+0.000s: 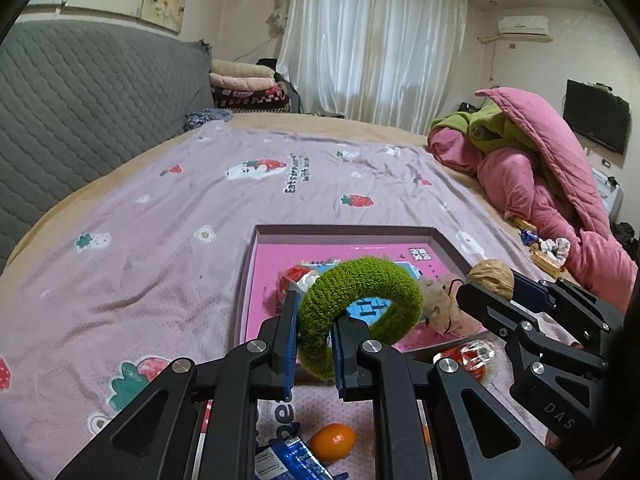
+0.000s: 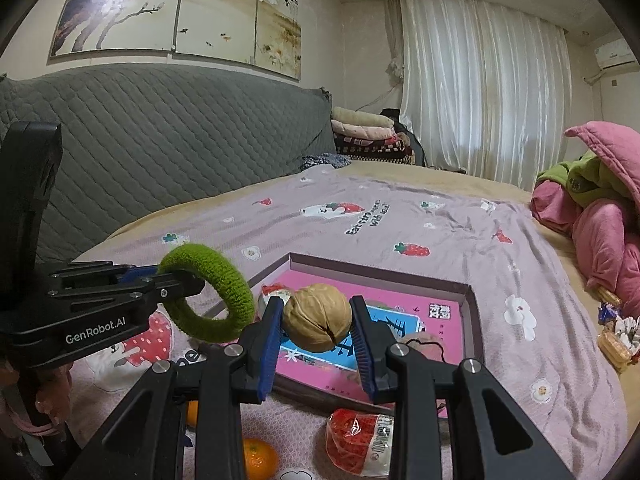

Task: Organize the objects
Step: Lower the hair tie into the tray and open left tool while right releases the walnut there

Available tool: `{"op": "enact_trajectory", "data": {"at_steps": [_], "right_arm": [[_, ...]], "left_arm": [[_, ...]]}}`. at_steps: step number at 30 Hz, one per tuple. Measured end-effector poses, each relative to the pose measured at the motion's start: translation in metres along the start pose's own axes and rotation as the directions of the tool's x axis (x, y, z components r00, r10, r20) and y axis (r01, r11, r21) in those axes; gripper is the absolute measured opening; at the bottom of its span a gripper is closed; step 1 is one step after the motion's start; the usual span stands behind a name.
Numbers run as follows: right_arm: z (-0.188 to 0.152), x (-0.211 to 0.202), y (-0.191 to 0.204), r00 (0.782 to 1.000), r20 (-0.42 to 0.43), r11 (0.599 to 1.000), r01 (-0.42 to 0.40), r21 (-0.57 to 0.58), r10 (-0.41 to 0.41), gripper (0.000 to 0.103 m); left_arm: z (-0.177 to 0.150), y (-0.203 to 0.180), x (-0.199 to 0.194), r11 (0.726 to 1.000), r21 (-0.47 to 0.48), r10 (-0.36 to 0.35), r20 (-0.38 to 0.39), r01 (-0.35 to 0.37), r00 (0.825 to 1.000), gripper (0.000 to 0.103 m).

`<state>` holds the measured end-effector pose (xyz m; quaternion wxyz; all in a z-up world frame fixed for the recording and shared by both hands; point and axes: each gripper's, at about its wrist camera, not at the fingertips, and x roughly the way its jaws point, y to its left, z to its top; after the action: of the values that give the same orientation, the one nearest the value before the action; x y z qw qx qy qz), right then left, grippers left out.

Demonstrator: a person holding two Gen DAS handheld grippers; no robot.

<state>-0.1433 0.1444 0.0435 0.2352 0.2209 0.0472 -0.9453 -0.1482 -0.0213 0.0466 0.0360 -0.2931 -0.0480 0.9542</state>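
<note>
My left gripper (image 1: 314,316) is shut on a fuzzy green hair tie (image 1: 360,312), held above the near left part of a shallow pink tray (image 1: 344,234) lying on the bed. The same green hair tie (image 2: 208,292) and left gripper (image 2: 176,280) show at the left of the right wrist view. My right gripper (image 2: 318,320) is shut on a brown walnut (image 2: 318,318) over the tray (image 2: 472,304). The walnut (image 1: 490,278) and right gripper (image 1: 472,290) appear at the right of the left wrist view. In the tray lie a red-and-white wrapped snack (image 1: 298,276) and a beige scrunchie (image 1: 448,312).
A small orange (image 2: 260,458), a red wrapped snack (image 2: 358,440) and a blue packet (image 1: 280,460) lie on the strawberry-print sheet (image 1: 160,240) near me. Pink and green bedding (image 1: 540,184) is piled at the right, with small snacks (image 2: 616,336) beside it. A grey quilted headboard (image 1: 80,112) stands left.
</note>
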Motion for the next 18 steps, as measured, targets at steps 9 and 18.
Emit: {"op": "enact_trajectory", "data": {"at_steps": [9,18], "right_arm": [[-0.012,0.018,-0.002,0.998,-0.057,1.000,-0.016,0.006,0.016,0.034],[-0.021,0.038,0.002,0.992,-0.118,0.999,-0.036,-0.012,0.034,0.034]], "left_arm": [[-0.011,0.012,0.022,1.000,-0.019,0.016,-0.040,-0.017,0.999,0.015],[-0.011,0.019,0.039,0.999,-0.037,0.017,-0.047,-0.019,0.999,0.015]]}}
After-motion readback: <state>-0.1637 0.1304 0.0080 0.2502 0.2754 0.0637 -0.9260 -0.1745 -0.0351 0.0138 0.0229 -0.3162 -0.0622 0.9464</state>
